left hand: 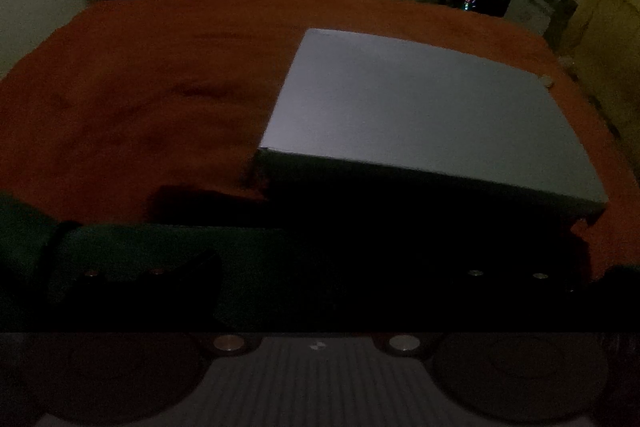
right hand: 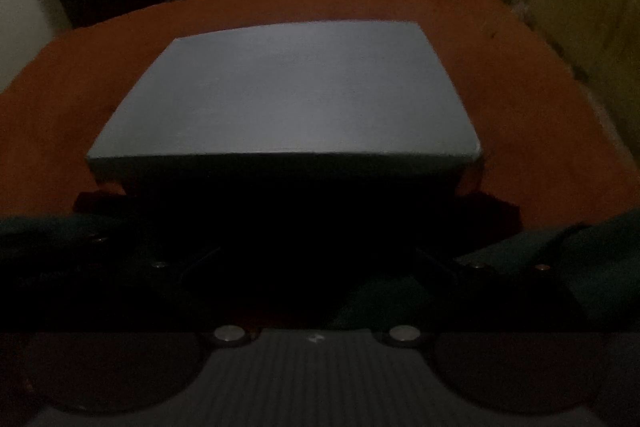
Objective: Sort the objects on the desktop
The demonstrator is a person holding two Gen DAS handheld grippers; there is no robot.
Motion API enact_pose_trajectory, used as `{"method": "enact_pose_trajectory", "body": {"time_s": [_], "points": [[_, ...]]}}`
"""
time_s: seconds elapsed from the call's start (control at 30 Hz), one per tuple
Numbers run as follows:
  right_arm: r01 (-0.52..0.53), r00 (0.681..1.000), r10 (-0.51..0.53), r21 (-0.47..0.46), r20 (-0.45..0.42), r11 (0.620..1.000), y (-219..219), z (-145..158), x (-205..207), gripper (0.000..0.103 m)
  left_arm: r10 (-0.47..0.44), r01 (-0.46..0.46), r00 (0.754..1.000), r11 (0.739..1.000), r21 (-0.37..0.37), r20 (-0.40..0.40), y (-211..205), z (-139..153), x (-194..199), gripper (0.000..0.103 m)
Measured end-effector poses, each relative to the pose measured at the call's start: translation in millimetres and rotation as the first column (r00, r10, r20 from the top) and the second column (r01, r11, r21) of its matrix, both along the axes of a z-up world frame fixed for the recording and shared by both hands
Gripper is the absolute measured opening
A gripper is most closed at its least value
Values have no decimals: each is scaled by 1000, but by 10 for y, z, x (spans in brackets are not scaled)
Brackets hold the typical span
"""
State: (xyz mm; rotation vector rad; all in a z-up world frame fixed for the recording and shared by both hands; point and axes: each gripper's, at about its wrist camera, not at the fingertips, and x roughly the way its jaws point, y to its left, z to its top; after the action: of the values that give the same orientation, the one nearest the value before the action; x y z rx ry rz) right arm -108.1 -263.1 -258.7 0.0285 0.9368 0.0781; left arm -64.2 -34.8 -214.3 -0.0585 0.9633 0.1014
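Grey box [right hand: 288, 91] on orange counter [right hand: 520, 131]: probably light, stiff cardboard; best gripped at near lid edges. Tool spread on both sides unreadable in the dark.

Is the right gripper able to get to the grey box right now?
Probably yes. The grey box sits straight ahead of the right gripper on the orange cloth, and nothing shows between them. It is very dark near the jaws, so I cannot tell how they stand.
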Motion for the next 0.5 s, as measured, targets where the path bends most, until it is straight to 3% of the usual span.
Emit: {"method": "enact_pose_trajectory", "body": {"time_s": [0.13,0.5], "points": [[-9,999,10,-36,38,999,27,10,-20,103,11,-11,1000,1000,14,2,6,-15,9,102],[-8,1000,8,-7,20,1000,-44,-10,43,103,17,-17,1000,1000,14,-4,32,-35,47,102]]}}
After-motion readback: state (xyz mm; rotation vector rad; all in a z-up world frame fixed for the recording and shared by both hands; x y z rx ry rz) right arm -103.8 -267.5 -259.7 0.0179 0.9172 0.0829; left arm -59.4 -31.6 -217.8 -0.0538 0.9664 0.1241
